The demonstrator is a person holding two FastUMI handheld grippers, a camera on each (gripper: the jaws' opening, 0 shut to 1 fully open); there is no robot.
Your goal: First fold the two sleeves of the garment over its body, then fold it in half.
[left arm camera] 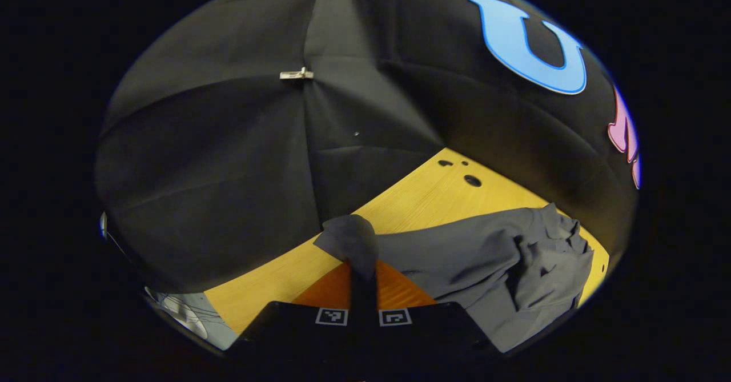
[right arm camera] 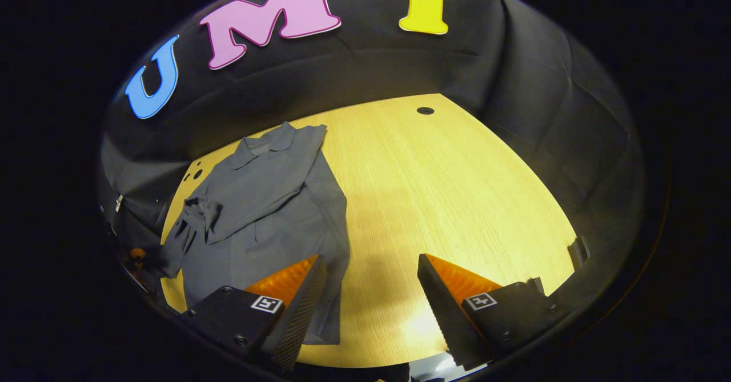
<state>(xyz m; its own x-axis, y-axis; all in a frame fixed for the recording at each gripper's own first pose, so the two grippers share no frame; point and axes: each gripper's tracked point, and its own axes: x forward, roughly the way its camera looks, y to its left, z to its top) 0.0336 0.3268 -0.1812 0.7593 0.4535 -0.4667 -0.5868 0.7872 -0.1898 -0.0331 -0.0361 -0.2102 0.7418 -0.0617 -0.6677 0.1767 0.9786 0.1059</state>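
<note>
Your grey collared shirt lies flat on the wooden tabletop, collar toward the booth wall, one sleeve crossed over its body. Your left tongs are pinched together on the cuff of a sleeve, lifted off the tabletop. Your right tongs stand wide apart, hovering just beside the shirt's hem.

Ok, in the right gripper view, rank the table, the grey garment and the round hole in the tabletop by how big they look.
1. Table: largest, spanning most of the view.
2. Grey garment: covers the table's left part.
3. Round hole: smallest by far, a dark spot near the far edge; distance shrinks it, but the order is plain.
</note>
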